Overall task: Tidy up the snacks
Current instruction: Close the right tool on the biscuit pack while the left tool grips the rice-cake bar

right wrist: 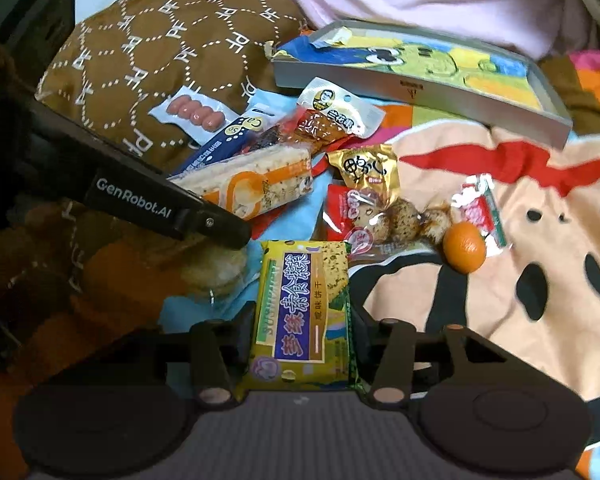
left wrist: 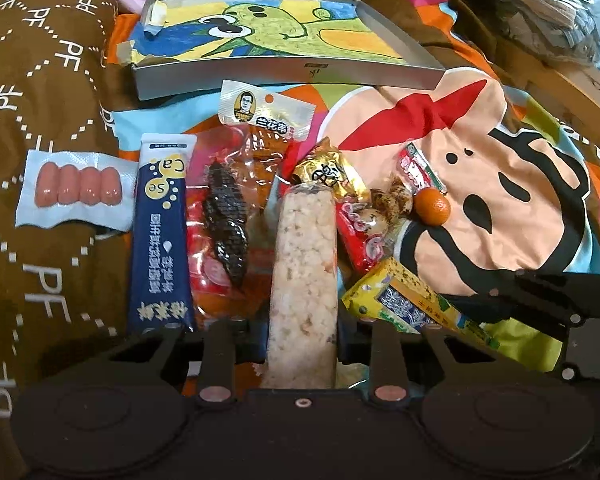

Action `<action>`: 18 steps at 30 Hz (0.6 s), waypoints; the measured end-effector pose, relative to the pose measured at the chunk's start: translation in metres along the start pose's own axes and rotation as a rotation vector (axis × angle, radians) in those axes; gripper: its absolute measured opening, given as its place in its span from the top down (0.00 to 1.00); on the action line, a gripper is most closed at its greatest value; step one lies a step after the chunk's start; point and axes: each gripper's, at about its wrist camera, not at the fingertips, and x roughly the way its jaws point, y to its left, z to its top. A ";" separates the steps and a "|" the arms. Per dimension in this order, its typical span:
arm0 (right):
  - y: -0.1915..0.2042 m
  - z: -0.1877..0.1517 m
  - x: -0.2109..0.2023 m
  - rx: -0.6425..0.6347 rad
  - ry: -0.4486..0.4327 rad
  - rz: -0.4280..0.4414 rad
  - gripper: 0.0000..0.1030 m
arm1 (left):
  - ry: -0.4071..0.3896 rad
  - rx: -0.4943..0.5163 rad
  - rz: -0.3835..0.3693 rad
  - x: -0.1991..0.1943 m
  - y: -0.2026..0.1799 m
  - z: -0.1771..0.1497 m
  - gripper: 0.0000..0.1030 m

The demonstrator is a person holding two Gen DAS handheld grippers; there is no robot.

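Left tool (left wrist: 302, 332) pinches rice bar (left wrist: 303, 280), right tool (right wrist: 302, 320) pinches yellow cracker pack (right wrist: 302, 312), both low in snack pile on bed. Lift straight up w/ firm grip, then carry to tray (left wrist: 300, 76) w/o dragging neighbours.

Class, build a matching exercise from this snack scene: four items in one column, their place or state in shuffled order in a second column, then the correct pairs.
Column 1
1. rice cracker bar
2. yellow biscuit pack
3. small orange
4. sausage pack

Column 2
A. lying on the brown patterned cushion
B. gripped by the right gripper
C. resting on the cartoon blanket beside the speckled eggs
D. gripped by the left gripper

Pairs: 1-D, 2-B, 3-C, 4-A
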 end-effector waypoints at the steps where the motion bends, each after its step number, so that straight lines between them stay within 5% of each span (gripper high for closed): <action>1: 0.002 0.000 0.000 -0.020 -0.003 -0.017 0.50 | -0.008 -0.005 0.005 -0.001 -0.002 -0.002 0.70; 12: 0.032 -0.011 -0.003 -0.369 -0.099 -0.276 0.50 | -0.097 -0.049 0.014 -0.012 -0.011 -0.005 0.71; 18: 0.025 -0.004 -0.004 -0.388 -0.140 -0.313 0.49 | -0.158 -0.091 0.023 -0.019 -0.012 -0.001 0.71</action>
